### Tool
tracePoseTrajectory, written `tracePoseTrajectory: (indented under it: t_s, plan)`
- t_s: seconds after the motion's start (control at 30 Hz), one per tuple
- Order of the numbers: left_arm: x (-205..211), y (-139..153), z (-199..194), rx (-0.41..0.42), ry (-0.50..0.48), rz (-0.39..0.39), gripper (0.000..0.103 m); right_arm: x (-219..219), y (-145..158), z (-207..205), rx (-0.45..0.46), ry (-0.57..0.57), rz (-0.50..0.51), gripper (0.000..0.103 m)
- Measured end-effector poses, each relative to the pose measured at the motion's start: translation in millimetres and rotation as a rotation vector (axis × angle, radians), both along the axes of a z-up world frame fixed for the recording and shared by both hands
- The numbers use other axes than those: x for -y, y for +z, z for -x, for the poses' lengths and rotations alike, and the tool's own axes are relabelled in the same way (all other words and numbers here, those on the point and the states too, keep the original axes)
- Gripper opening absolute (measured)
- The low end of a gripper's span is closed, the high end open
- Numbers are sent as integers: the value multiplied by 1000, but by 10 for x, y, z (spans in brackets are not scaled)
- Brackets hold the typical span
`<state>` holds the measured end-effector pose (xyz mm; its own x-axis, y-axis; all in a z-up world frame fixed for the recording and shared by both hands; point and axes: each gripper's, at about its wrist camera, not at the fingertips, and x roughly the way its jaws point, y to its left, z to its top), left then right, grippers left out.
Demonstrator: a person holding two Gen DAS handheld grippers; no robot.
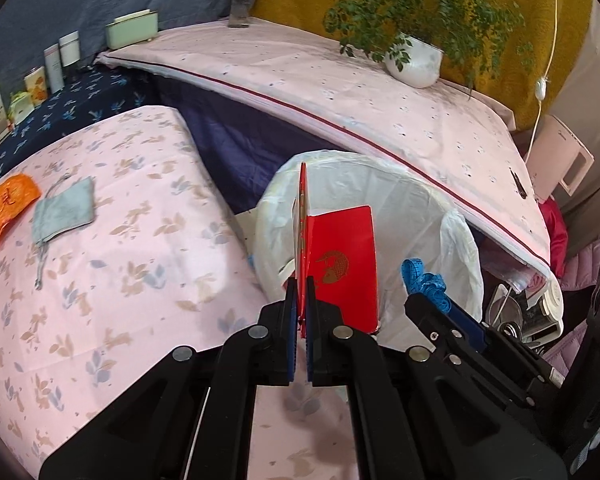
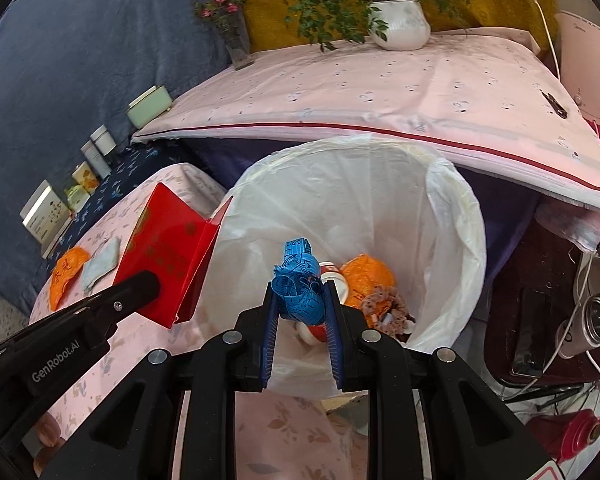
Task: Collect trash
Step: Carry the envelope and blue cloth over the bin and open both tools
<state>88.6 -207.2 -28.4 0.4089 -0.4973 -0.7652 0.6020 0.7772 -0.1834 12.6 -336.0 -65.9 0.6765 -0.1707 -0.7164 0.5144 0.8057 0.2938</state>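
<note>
The red envelope (image 1: 342,264) is standing pinched in the clenched left hand-held gripper (image 1: 299,296), at the 9 o'clock rim of the lined trash bin (image 2: 456,216). The right hand-held gripper (image 2: 300,300) is grasping a crumpled blue measuring tape (image 2: 298,280), pointing down over the bin's mouth. An orange wrapper (image 1: 6,208) is lying on the desk (image 1: 120,280) at 9 o'clock.

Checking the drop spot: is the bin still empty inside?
No: the right wrist view shows an orange wrapper and a small plush toy already lying inside the lined bin.
</note>
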Motion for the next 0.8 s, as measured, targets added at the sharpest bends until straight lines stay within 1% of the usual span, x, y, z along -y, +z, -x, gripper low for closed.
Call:
tracePoseTrajectory:
  t_s: [0.07, 0.17, 0.2, 0.23, 0.3, 0.37, 0.43, 0.53, 0.8]
  plan:
    - [83, -21, -2, -6, -14, -3, 3, 55, -19, 12, -1, -10, -4, 21]
    - [162, -73, -29, -22, -15, -7, 7, 116, -41, 22, -4, -19, -7, 21]
    - [177, -92, -43, -28, -9, -11, 13, 126, -48, 22, -4, -22, -7, 22]
    - [185, -112, -61, -32, 1, -15, 27, 141, -58, 24, -5, -25, -7, 23]
    - [173, -132, -84, -32, 21, -14, 45, 160, -73, 33, -2, -41, -5, 24]
    - [161, -142, -90, -21, 30, -17, 46, 172, -89, 29, -1, -49, -8, 26]
    - [156, -154, -106, -17, 33, -29, 50, 183, -103, 28, -2, -56, -12, 34]
    - [115, -167, -132, -11, 46, -35, 53, 187, -99, 30, 6, -64, -18, 40]
    - [-23, -197, -151, -3, 79, -46, 56, 96, -83, -11, 2, -43, -17, 42]
